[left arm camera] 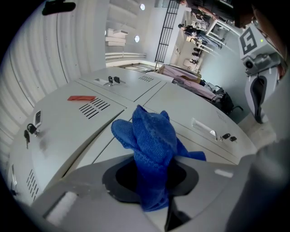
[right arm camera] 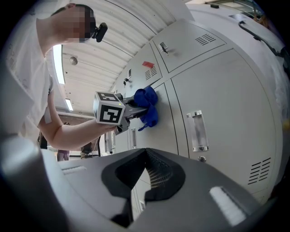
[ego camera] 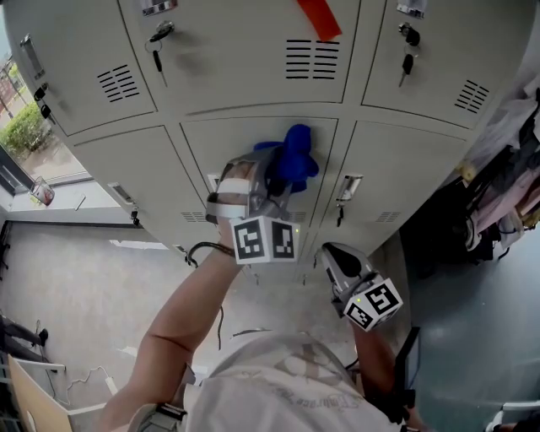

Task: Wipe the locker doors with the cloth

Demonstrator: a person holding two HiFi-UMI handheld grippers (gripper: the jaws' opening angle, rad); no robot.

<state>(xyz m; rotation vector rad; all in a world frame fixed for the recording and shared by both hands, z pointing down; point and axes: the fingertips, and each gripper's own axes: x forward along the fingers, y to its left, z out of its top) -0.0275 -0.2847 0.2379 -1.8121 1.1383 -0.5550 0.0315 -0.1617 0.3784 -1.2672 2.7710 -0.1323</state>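
Observation:
A bunched blue cloth [ego camera: 294, 160] is pressed against the upper part of the middle lower locker door [ego camera: 253, 139]. My left gripper [ego camera: 274, 184] is shut on the blue cloth [left arm camera: 152, 145], which sticks out past the jaws of the left gripper [left arm camera: 152, 181]. Lower and to the right, my right gripper [ego camera: 331, 256] hangs away from the doors. In its own view the right gripper [right arm camera: 147, 174] is shut with nothing in it. That view also shows the cloth [right arm camera: 147, 106] touching the door, with the right-hand door [right arm camera: 217, 99] beside it.
Grey lockers fill the wall, with keys [ego camera: 407, 51] in upper locks, a recessed handle [ego camera: 348, 187] on the lower right door and a red strip [ego camera: 319, 17] on the upper middle door. Bags and clothes [ego camera: 506, 186] pile at the right. A window [ego camera: 25, 126] is at the left.

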